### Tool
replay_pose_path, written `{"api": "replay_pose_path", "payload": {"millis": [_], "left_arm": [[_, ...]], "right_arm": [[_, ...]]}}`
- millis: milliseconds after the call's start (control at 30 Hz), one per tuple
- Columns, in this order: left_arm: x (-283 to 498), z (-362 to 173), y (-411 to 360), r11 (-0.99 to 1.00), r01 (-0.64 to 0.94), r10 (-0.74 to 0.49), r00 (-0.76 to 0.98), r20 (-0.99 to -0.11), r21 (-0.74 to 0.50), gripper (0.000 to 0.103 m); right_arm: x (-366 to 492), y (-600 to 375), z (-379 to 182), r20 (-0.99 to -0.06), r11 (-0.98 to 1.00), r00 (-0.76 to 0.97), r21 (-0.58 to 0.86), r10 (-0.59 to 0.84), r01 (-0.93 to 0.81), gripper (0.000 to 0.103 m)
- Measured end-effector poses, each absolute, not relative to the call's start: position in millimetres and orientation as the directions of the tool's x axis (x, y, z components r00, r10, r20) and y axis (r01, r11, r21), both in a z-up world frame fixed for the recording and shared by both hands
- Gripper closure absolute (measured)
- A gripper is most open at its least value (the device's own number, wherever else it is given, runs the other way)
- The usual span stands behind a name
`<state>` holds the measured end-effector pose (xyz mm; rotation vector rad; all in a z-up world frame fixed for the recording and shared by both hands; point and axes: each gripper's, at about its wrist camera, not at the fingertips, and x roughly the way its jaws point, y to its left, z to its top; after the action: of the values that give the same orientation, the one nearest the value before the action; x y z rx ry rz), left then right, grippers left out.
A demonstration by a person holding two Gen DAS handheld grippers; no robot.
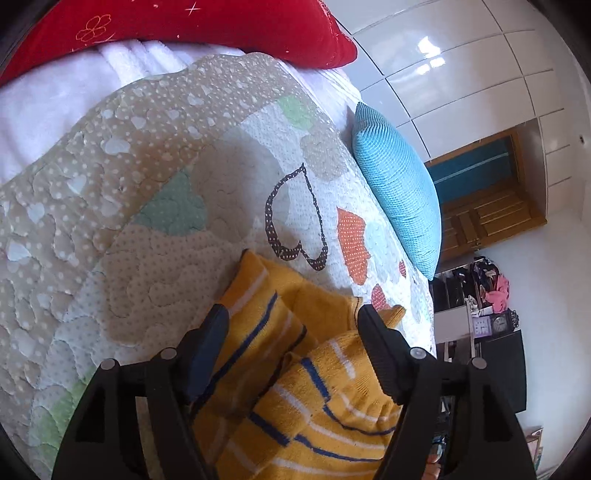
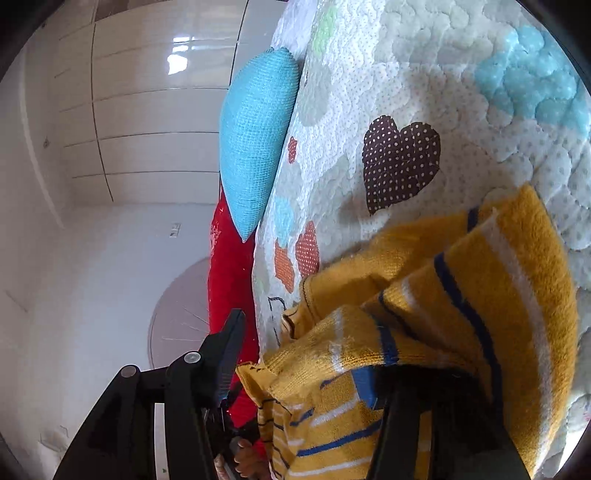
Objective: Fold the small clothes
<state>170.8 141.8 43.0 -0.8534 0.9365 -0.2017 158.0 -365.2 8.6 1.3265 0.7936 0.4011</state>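
Yellow striped sweater [image 1: 295, 387] sits on the quilted bedspread [image 1: 110, 221], near the bed edge, bunched up w/ navy and white stripes running in diff directions. From what I see it's mid-fold at best: layers overlap, one fold ridge stands up, nothing lies flat or squared yet.

Left gripper [image 1: 295, 332]: jaws spread wide, fabric lies between and under them but neither finger pinches it. So I read it as released, hovering just over the garment.

Right gripper [image 2: 314, 354]: left finger is clear in the right wrist view, standing apart from the cloth w/ floor behind it. The other finger is buried under a raised flap of the sweater [image 2: 424, 332], which drapes over it. Gap looks wide, so I judge it unclenched, but can't tell for sure if that hidden finger has any fabric caught on it.

Progress, my guess: some part of the sweater is doubled over, since I see stacked layers and a ribbed hem on top. Can't tell which part is sleeve and which is body. Left to do: flatten the bunch, bring remaining parts in, press into a neat stack. Blue pillow [image 1: 399, 192] and red cushion [image 1: 221, 29] sit well apart from the work area, no interference.
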Motion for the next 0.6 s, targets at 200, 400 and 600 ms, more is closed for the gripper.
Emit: {"api": "replay_pose_path", "payload": {"millis": [200,400,600], "left_arm": [[144,54,143,0.737,-0.163,-0.461,0.589,-0.664,-0.656,0.032],[106,68,133,0.844,-0.108,-0.375,0.582,-0.721,-0.525,0.030],[74,52,120,0.923,-0.038,-0.302,0.549,-0.779,-0.384,0.029]], "right_arm": [[161,-385,12,-0.233,0.150,0.714,0.972,0.660,0.179,0.032],[132,-411,25,-0.276,0.173,0.782,0.961,0.558,0.216,0.014],[81,-428,53,-0.461,0.448,0.741,0.861,0.488,0.241,0.013]]}}
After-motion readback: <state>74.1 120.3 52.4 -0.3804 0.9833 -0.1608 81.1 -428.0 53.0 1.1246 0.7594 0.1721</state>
